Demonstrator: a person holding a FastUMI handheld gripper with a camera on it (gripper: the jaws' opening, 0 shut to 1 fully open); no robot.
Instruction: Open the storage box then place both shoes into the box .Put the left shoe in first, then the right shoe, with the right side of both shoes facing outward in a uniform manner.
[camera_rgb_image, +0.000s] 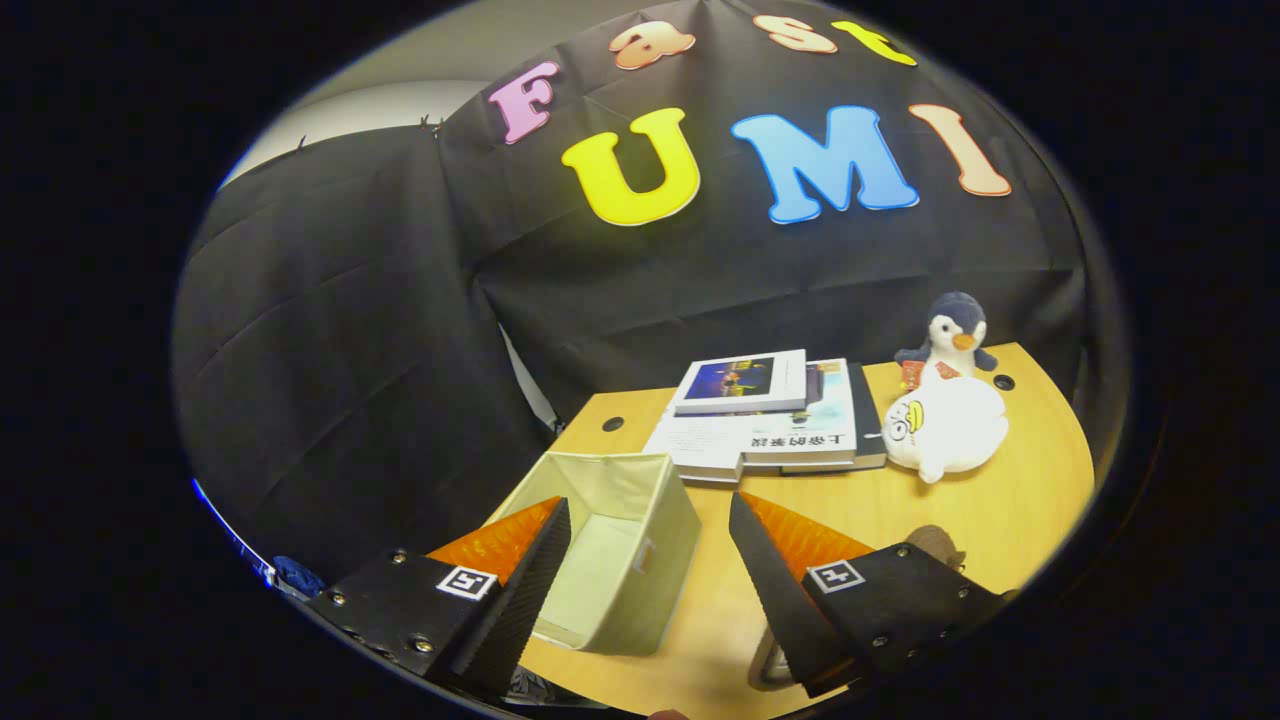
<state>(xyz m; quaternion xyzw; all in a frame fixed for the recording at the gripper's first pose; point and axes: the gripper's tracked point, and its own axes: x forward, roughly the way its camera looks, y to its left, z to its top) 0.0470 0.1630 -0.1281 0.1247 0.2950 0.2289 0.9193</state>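
A beige fabric storage box (655, 575) stands on the wooden table (900, 510), its top open and its pale inside bare. My gripper (648, 500) hovers above it, open, with nothing between the fingers. The left finger hangs over the box's near left corner. The right finger is over the table just right of the box. A small brown shape (937, 545) peeks out behind the right finger. A grey rounded edge (766, 668) shows under that finger. Both are too hidden to tell what they are.
Beyond the box lies a stack of books (770, 420). To its right sit a white plush toy (945, 425) and, behind that, a penguin plush (955, 335). Black cloth walls close off the back and left sides of the table.
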